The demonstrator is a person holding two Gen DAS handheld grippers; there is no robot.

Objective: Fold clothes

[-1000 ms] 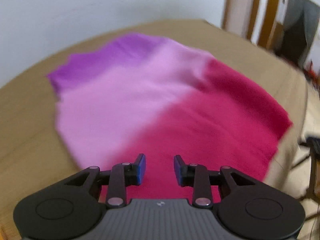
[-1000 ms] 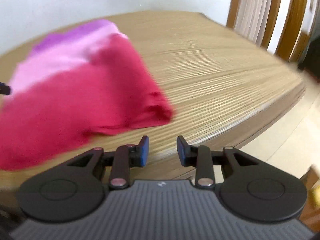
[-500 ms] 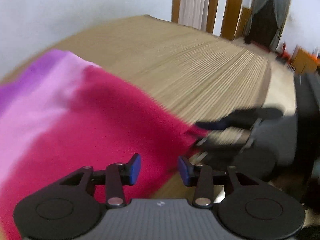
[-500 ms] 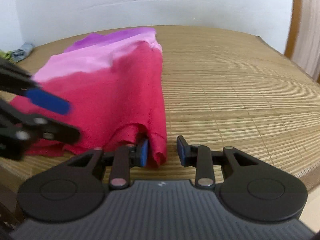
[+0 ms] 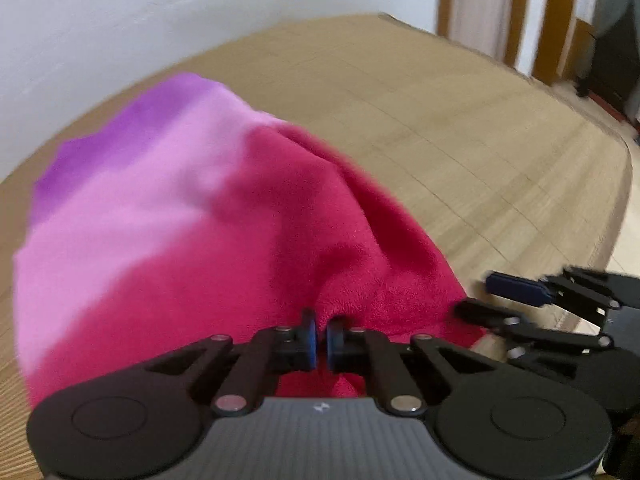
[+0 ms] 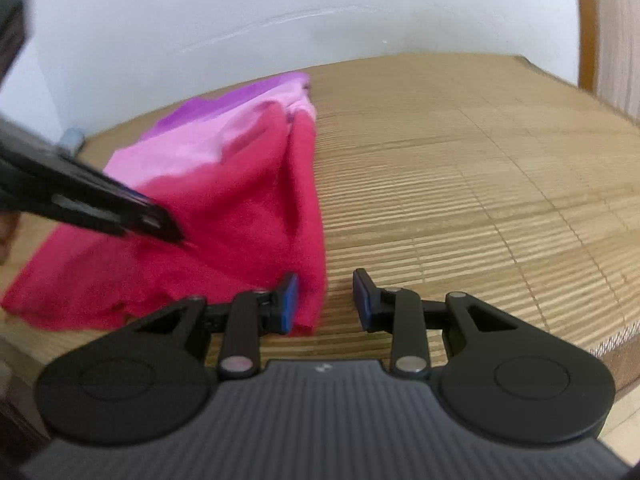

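One cloth (image 5: 224,216), red, pink, purple, lies on mat (image 5: 480,132), near front edge. Left gripper (image 5: 319,334) pinches red hem tight. Right gripper (image 6: 326,300) jaws apart, cloth corner just inside, beside one pad. Best: slide right deeper onto corner, squeeze, then lift both together.

Black two-finger right gripper (image 6: 325,300) with blue pads, jaws apart, over the near right corner of a crimson, pink and purple fleece garment (image 6: 240,200) lying on a slatted bamboo mat (image 6: 460,184). Black left gripper (image 6: 176,234) reaching in from the left, tip on the crimson cloth. White wall (image 6: 280,8) beyond.
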